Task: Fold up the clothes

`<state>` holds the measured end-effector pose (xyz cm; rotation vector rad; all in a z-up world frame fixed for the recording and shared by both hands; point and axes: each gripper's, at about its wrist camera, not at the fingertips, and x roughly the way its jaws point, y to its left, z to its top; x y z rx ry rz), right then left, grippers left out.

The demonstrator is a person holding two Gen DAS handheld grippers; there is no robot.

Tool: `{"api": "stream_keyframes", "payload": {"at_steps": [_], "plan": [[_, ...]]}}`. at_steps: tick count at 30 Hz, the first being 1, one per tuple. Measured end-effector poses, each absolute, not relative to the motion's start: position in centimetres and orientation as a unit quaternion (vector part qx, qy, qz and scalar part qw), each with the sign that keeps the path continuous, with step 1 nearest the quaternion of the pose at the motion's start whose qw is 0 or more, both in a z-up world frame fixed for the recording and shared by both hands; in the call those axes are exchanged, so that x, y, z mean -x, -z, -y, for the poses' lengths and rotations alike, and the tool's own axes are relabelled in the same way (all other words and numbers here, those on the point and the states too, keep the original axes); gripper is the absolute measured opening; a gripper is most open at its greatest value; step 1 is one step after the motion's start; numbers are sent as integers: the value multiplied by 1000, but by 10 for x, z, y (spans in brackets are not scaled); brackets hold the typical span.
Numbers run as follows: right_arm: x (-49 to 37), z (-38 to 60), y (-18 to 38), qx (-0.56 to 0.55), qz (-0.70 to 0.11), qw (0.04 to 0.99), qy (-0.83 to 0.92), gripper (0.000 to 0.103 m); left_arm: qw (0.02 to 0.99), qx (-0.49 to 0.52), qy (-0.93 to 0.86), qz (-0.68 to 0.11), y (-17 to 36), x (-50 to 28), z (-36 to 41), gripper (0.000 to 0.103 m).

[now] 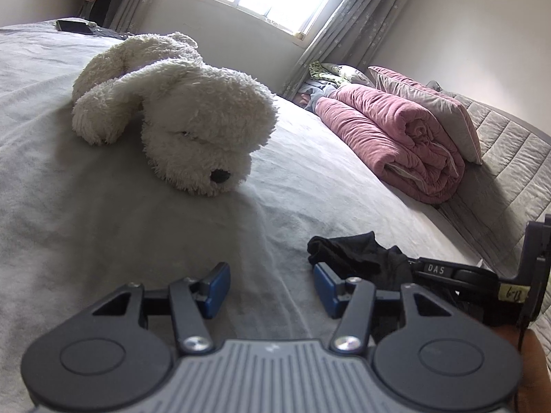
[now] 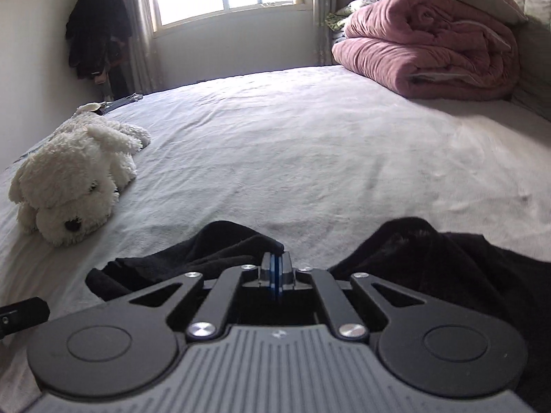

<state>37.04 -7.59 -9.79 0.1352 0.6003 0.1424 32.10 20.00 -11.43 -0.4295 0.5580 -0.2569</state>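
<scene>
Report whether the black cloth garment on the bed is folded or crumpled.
Crumpled: the black cloth garment lies bunched in uneven humps on the pale bedsheet.

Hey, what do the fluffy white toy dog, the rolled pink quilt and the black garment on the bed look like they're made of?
Fluffy white toy dog: long-pile plush, probably synthetic; shaggy, curly tufts, matte.
Rolled pink quilt: padded fabric with a velvety or brushed face; thick, puffy folds with a soft sheen.
Black garment: thin, soft cloth, perhaps knit; it crumples limply and looks matte. The fibre cannot be told.
</scene>
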Motion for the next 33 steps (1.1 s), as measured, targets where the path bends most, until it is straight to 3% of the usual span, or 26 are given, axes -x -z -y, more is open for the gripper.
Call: {"api": "stream_keyframes", "payload": {"at_steps": [8, 14, 17, 24, 28, 31, 33], "plan": [[-372, 111, 103, -172, -313, 929, -96, 1, 912, 221, 164, -304, 112, -341, -175, 54], [-373, 117, 105, -200, -314, 922, -107, 1, 894, 253, 168, -331, 119, -364, -160, 40], [-373, 119, 105, -205, -315, 920, -109, 2, 889, 265, 159, -337, 122, -370, -157, 1], [-372, 113, 102, -213, -313, 915, -139, 3, 926, 234, 87, -283, 88, -349, -177, 0], [-370, 107, 96, -227, -309, 907, -171, 14, 938, 197, 39, -282, 66, -339, -196, 0], [-369, 104, 93, -235, -311, 901, -192, 15, 939, 177, 2, -294, 59, -330, -212, 0], [-368, 102, 92, -239, -311, 897, -203, 23, 938, 174, -18, -299, 58, -319, -220, 0]]}}
